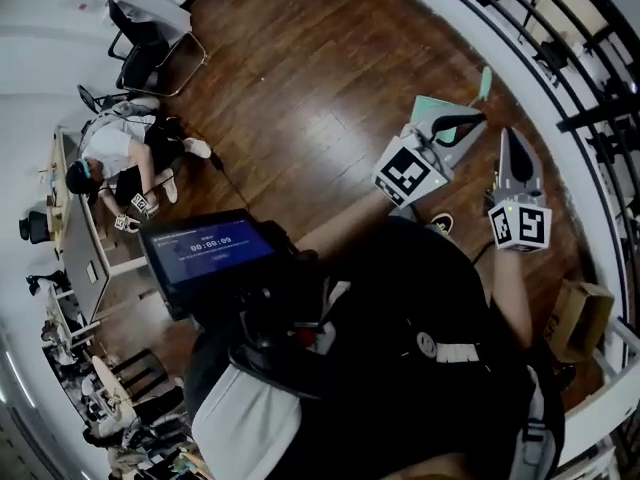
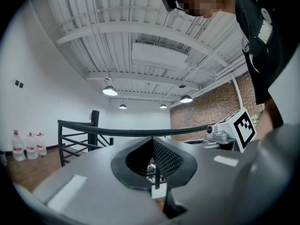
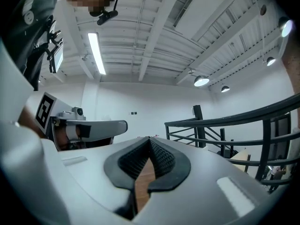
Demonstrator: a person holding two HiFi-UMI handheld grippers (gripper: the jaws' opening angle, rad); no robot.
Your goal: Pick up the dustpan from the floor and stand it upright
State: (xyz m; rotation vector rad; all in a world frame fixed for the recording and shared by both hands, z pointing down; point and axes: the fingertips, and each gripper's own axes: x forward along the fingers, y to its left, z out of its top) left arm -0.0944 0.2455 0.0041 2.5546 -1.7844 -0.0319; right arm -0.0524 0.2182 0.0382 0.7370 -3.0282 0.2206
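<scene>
The dustpan [image 1: 432, 109] is pale green and lies on the wooden floor at the upper right of the head view, its handle [image 1: 485, 81] pointing away. My left gripper [image 1: 474, 120] hangs over its near edge and hides part of it. In the left gripper view the pads [image 2: 165, 157] meet at the tip with nothing between them. My right gripper [image 1: 514, 140] is just to the right, level and apart from the dustpan. Its black pads [image 3: 161, 157] are shut on nothing. Neither gripper view shows the dustpan.
A black metal railing [image 1: 560, 68] curves round the right side, close behind both grippers. A cardboard box [image 1: 578, 318] sits by it. A screen [image 1: 205, 248] hangs at my chest. Far left, a seated person [image 1: 120, 158] is at a desk, with a chair [image 1: 150, 53] nearby.
</scene>
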